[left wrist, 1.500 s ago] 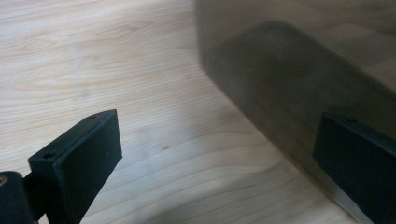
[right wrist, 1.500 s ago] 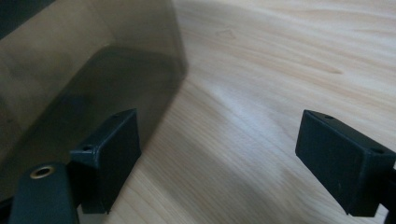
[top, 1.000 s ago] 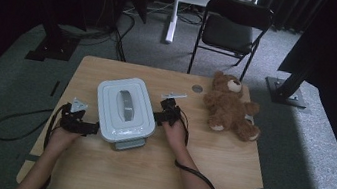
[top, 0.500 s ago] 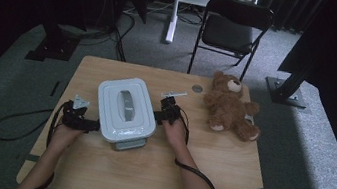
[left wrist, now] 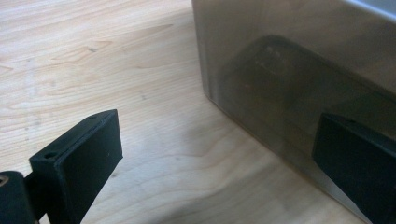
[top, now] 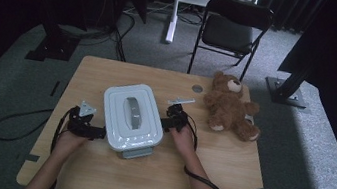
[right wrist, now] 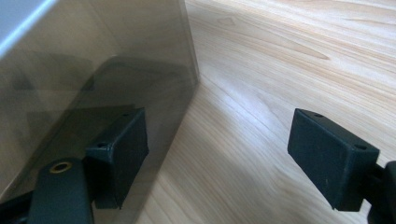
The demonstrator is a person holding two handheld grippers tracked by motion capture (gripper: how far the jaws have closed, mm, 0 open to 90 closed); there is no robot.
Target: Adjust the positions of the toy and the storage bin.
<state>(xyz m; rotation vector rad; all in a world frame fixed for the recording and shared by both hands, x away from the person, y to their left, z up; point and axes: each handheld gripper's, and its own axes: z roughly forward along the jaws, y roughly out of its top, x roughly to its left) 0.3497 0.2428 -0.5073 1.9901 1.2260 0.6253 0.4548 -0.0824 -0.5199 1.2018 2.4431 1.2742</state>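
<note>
A pale grey box [top: 132,117] with a lid and a grey handle stands on the wooden table [top: 143,182], left of middle. My left gripper [top: 99,133] lies level against the box's left side. In the left gripper view its jaws [left wrist: 217,140] stand wide apart, one in front of the box's smoky wall [left wrist: 289,70], bare wood between them. My right gripper [top: 164,122] lies at the box's right side. Its jaws [right wrist: 222,135] have just closed slightly but stand open, one against the wall [right wrist: 93,56], gripping nothing.
A brown teddy bear [top: 229,107] lies at the table's back right. A small metal disc [top: 197,88] sits near the far edge. A black folding chair [top: 232,28] stands behind the table. Bare wood stretches along the near edge.
The right hand has shifted slightly right and toward the near edge. The box sits a touch further right. The left hand has followed toward it.
</note>
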